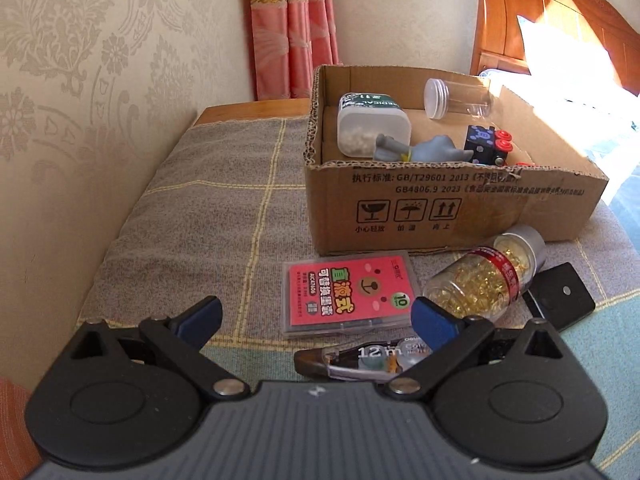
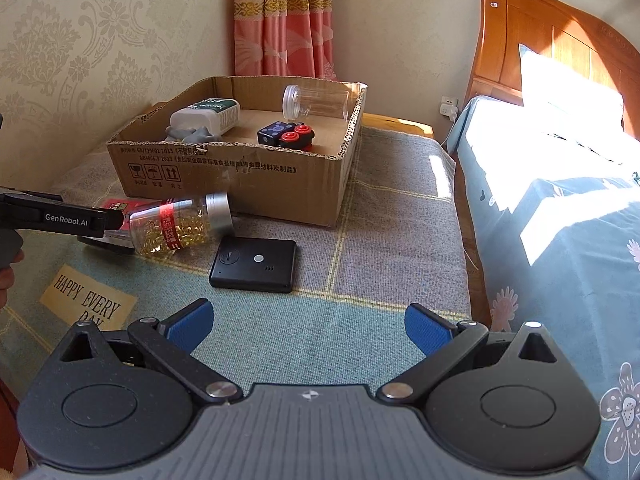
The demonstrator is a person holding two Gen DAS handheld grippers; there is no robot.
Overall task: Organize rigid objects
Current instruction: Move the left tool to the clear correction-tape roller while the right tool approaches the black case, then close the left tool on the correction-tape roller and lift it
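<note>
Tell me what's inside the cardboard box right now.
Inside the cardboard box: a white pill bottle, an empty clear jar on its side, a grey toy figure and a black block with red buttons. The near wall hides the floor behind it.

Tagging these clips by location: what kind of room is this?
Most likely a home bedroom: a wooden headboard and bed with floral bedding, pink curtains, and patterned wallpaper.
</note>
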